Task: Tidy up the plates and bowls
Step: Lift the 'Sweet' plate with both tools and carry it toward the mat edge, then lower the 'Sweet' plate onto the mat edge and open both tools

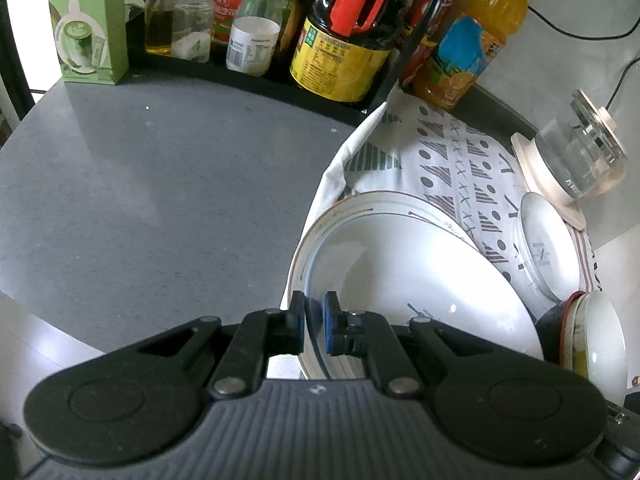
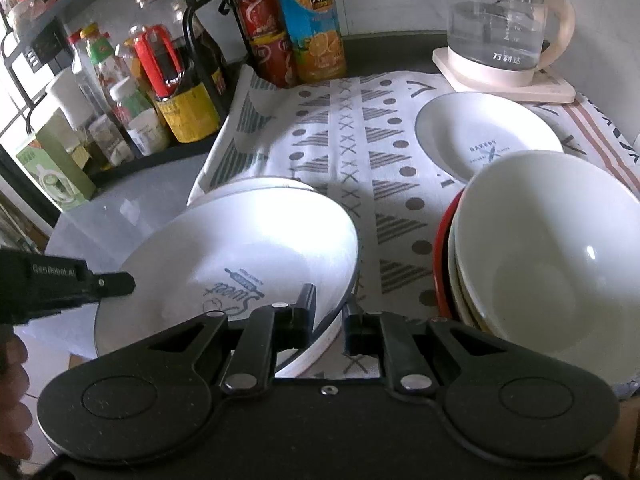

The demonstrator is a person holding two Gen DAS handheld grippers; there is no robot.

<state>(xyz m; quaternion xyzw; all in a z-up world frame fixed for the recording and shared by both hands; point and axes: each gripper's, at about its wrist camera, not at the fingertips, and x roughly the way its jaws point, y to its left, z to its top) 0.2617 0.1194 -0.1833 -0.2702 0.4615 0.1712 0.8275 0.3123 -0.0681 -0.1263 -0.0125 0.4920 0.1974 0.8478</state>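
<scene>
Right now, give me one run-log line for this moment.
left gripper: shut on top plate rim | right gripper: shut on same rim | bowl stack: right, untouched | small plate: on cloth

Large white plate (image 2: 240, 248) with thin dark rim and blue "Sweet" rolling-pin print, tilted, lying on top of a second white plate (image 1: 360, 204) edged in gold line pattern; both at the left edge of the patterned cloth. Smaller white dish (image 2: 488, 136) with printed centre, flat on the cloth, far right. Near right: stack of bowls, plain white bowl (image 2: 548, 248) uppermost, upright, red bowl (image 2: 440, 264) at the bottom.
</scene>
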